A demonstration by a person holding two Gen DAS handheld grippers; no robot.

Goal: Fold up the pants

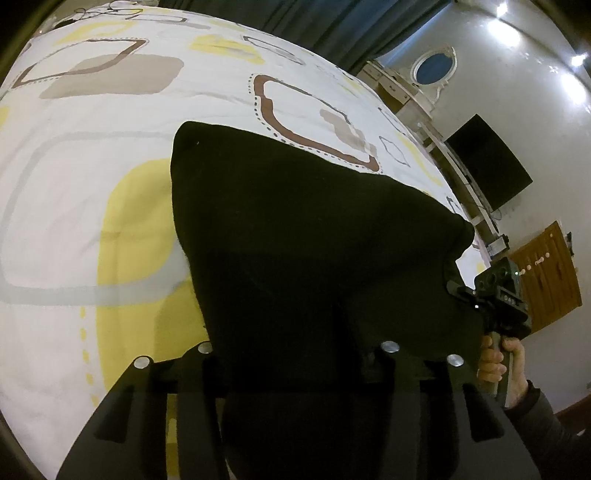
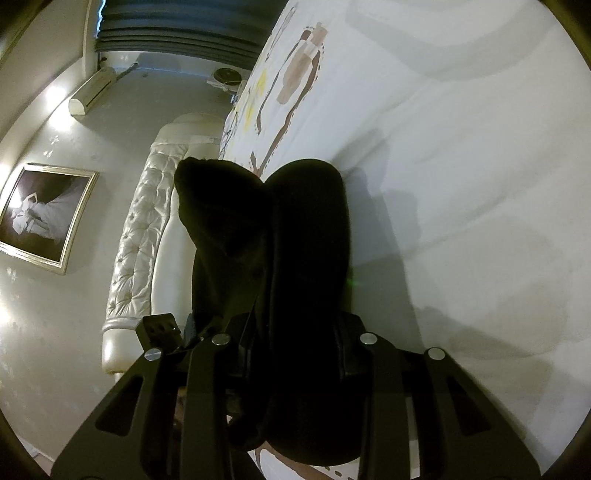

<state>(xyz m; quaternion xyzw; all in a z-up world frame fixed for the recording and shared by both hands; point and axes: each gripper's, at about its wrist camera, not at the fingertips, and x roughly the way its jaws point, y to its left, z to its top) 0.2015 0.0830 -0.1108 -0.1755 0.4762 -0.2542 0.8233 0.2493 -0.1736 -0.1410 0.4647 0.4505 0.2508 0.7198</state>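
Ceiling lights (image 1: 506,14) glaring upper right, bedsheet (image 1: 92,147) showing bright; black pants (image 1: 314,240) reading featureless, casting soft shadow; fisheye bending edges, corners vignetting.

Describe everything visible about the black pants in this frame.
The black pants look like soft, matte fabric with no visible detail. They are bunched and lifted over the patterned bedsheet, spanning both grippers: the left gripper has cloth between its fingers, and the right gripper holds a rolled bundle. Their far edge rests on the sheet.
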